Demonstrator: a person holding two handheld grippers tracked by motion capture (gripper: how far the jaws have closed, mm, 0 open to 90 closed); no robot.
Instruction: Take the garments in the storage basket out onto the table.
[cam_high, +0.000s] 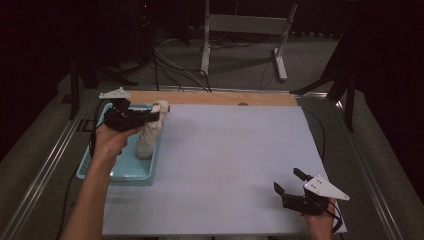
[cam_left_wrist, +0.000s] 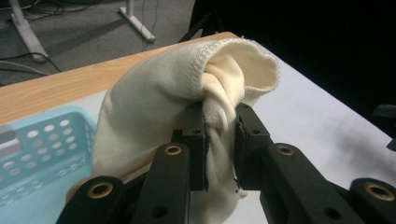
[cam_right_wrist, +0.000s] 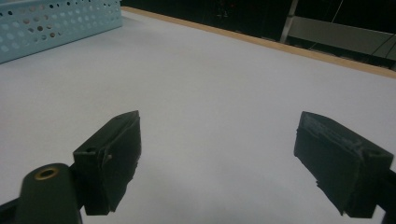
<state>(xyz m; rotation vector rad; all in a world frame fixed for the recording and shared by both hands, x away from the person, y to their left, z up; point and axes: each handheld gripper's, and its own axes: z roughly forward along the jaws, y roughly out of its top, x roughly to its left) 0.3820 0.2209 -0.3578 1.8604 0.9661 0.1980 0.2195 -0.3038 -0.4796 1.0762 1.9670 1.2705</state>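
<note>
Left claw pinching cream cloth, right claw wide

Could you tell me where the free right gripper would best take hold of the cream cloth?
Probably the hanging lower end of the cream cloth, approached from the open white table side. The left gripper already pinches the bunched top, so the cloth drapes down over the blue basket rim, leaving its tail free. The right gripper is open and empty.
</note>
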